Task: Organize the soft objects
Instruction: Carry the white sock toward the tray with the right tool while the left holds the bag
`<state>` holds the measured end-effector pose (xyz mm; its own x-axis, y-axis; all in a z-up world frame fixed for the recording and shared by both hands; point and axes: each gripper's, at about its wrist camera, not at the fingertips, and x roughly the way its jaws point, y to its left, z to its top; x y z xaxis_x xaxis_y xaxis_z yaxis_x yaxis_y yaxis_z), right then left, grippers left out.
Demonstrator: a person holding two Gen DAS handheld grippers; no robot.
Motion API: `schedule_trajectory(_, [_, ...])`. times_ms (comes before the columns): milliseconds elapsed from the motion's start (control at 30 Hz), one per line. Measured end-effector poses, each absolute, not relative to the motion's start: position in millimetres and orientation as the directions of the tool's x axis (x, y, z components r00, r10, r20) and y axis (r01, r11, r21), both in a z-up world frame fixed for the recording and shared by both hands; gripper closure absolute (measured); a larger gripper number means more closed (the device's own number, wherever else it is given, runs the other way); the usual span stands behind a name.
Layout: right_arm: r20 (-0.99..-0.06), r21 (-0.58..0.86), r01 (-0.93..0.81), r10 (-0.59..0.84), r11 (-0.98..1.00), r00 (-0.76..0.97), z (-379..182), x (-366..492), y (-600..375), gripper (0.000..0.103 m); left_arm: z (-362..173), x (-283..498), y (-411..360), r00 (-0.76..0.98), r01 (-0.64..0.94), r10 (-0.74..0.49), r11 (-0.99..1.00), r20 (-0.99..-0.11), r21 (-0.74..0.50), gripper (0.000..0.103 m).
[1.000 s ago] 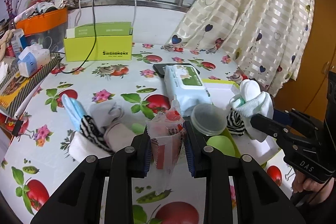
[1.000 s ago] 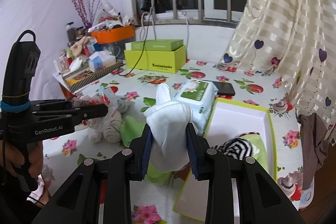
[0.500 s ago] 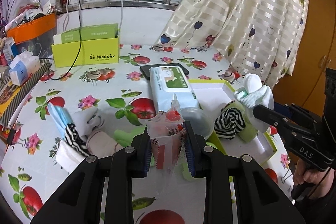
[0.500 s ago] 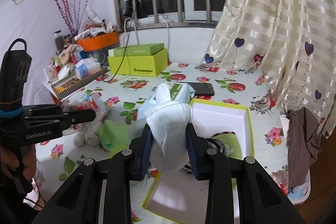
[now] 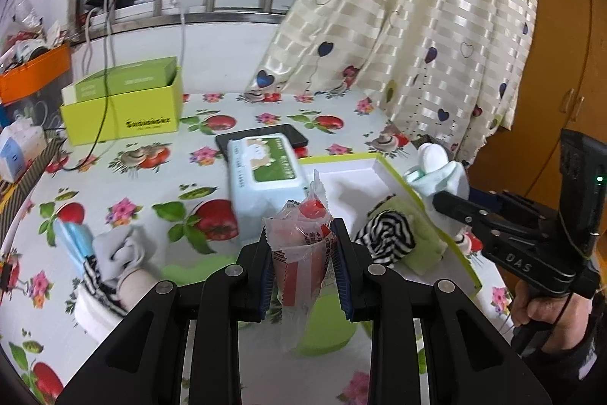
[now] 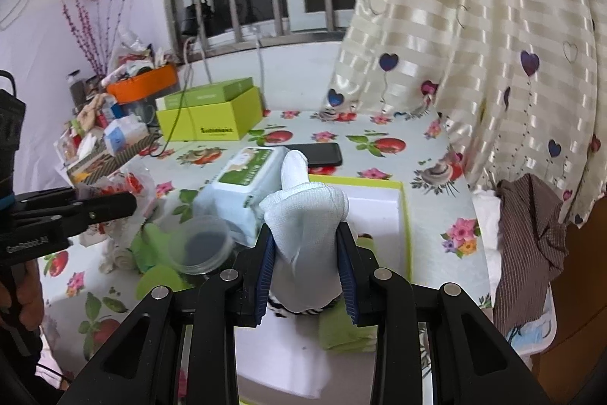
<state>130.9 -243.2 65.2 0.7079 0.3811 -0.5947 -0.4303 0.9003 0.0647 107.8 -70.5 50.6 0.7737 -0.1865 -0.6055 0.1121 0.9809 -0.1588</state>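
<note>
My left gripper [image 5: 303, 264] is shut on a clear plastic packet with red print [image 5: 301, 245], held above the table. My right gripper [image 6: 305, 272] is shut on a white sock [image 6: 303, 211], held over the white tray with the green rim [image 6: 383, 211]. In the left wrist view the right gripper [image 5: 440, 194] holds the sock [image 5: 436, 169] at the tray's right edge [image 5: 394, 177]. A striped black-and-white sock [image 5: 387, 238] lies in the tray on a green cloth [image 5: 421, 249]. More socks and a blue mask [image 5: 110, 257] lie in a pile at the left.
A wet-wipes pack [image 5: 265, 173] lies beside the tray with a phone [image 5: 261, 139] behind it. A clear round lid [image 6: 199, 245] and green cloth [image 6: 151, 245] lie left of the tray. A green box [image 5: 121, 105] stands at the back. A curtain [image 5: 417, 25] hangs at the right.
Both grippers have moved right and forward toward the tray. The right gripper with the white sock now hangs over the tray. Both grips are unchanged.
</note>
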Motion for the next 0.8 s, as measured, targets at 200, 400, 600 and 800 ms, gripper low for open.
schedule_trajectory(200, [-0.619, 0.082, -0.396, 0.358, 0.915, 0.699, 56, 154, -261, 0.073, 51, 123, -84, 0.763, 0.143, -0.213, 0.976, -0.61, -0.163, 0.075])
schedule_trajectory(400, [-0.655, 0.089, -0.386, 0.346, 0.918, 0.672, 46, 184, -266, 0.073, 51, 139, -97, 0.75, 0.162, -0.223, 0.975, -0.622, -0.154, 0.075])
schedule_trajectory(600, [-0.691, 0.097, -0.385, 0.34, 0.918, 0.637, 35, 215, -266, 0.073, 48, 154, -107, 0.734, 0.175, -0.225, 0.974, -0.64, -0.142, 0.075])
schedule_trajectory(800, [-0.727, 0.131, -0.33, 0.317, 0.935, 0.609, 15, 243, -275, 0.066, 44, 165, -117, 0.718, 0.185, -0.225, 0.974, -0.659, -0.13, 0.075])
